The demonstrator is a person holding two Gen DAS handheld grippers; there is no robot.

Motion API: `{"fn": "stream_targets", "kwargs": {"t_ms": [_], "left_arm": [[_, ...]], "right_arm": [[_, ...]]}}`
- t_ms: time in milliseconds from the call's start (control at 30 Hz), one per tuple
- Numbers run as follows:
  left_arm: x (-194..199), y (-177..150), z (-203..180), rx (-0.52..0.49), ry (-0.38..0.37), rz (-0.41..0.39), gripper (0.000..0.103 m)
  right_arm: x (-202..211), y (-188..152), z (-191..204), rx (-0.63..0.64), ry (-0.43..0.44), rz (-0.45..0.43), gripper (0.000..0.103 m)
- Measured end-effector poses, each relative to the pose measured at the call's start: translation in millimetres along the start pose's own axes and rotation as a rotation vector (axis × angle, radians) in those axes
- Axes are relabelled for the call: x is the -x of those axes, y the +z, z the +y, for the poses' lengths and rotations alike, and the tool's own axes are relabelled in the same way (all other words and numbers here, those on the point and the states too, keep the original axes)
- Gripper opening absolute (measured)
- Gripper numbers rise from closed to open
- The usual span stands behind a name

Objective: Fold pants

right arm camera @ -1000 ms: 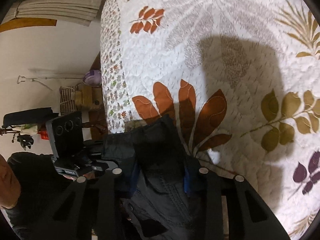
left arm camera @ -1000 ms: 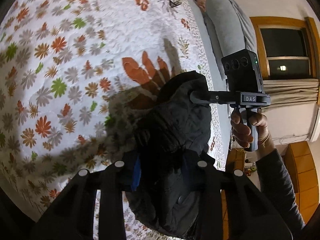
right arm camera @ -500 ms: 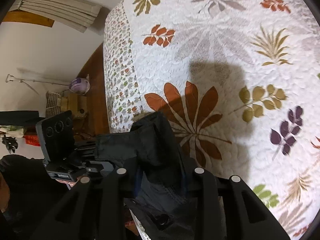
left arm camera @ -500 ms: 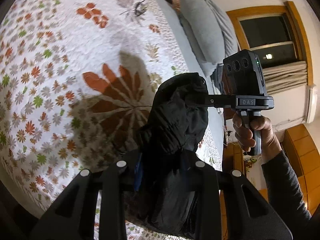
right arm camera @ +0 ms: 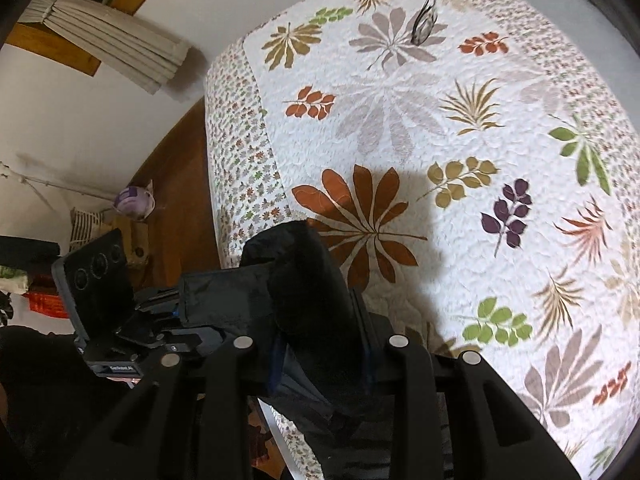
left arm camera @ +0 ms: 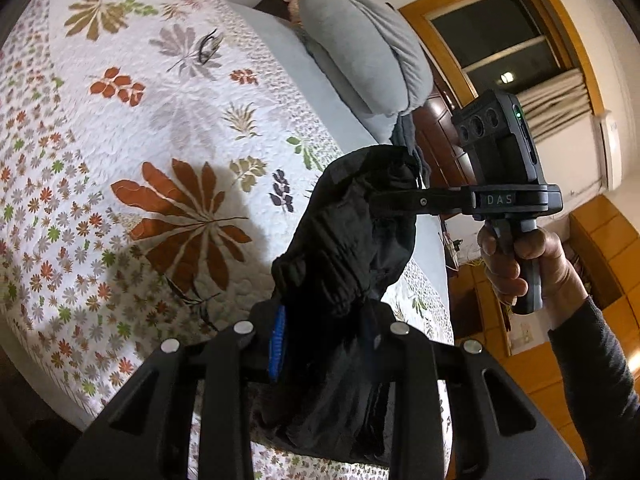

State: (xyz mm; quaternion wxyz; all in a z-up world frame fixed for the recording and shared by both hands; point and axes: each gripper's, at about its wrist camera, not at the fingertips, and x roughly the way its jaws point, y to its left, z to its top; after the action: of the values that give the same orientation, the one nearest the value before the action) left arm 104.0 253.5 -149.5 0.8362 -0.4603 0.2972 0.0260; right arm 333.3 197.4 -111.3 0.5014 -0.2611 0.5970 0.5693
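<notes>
Bedspread (left arm camera: 168,128) first, since it's the biggest thing around: that white quilted cover with the leaf print is your working surface, and it's lying flat and mostly bare under you, so there's plenty of room to lay things out. The only thing I can spot on it is a small dark item (left arm camera: 208,46) way up near the far end, too small to make out, well away from where you'd be folding.

Next down, the grey pillow (left arm camera: 360,52) is shoved against the headboard end, out of the way, and the window (left arm camera: 500,36) behind it is dark.

Pants (left arm camera: 344,240) are the black bundle hanging in the air between your two tools, above the near edge of the bed, not resting on it. You've got them pinched at two spots on what looks like the gathered waistband, which makes sense: holding the top edge by two points lets the legs drop below and hang straight, so I'd guess you're getting them sorted out before laying them flat.

Your left hand-held gripper (left arm camera: 324,336) is clamped on the near end of that band, with fabric bunched between the blue pads. Your right hand-held gripper (right arm camera: 320,348) is clamped on the other end, cloth packed between its jaws too; from the left side you can see its fingers (left arm camera: 400,200) biting into the top fold while your hand (left arm camera: 516,260) wraps the handle.
</notes>
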Motion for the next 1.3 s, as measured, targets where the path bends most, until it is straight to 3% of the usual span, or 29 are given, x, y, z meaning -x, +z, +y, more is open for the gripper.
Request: {"fn": "stream_targets", "kwargs": {"t_ms": [700, 1300], "left_arm": [[14, -25, -85, -0.179, -0.026, 0.013, 0.027], [12, -45, -150, -0.342, -0.021, 0.050, 0.027]], "right_arm": [[79, -76, 20, -0.069, -0.106, -0.155, 0.030], [127, -141, 19, -0.127, -0.147, -0.277, 0.030]]}}
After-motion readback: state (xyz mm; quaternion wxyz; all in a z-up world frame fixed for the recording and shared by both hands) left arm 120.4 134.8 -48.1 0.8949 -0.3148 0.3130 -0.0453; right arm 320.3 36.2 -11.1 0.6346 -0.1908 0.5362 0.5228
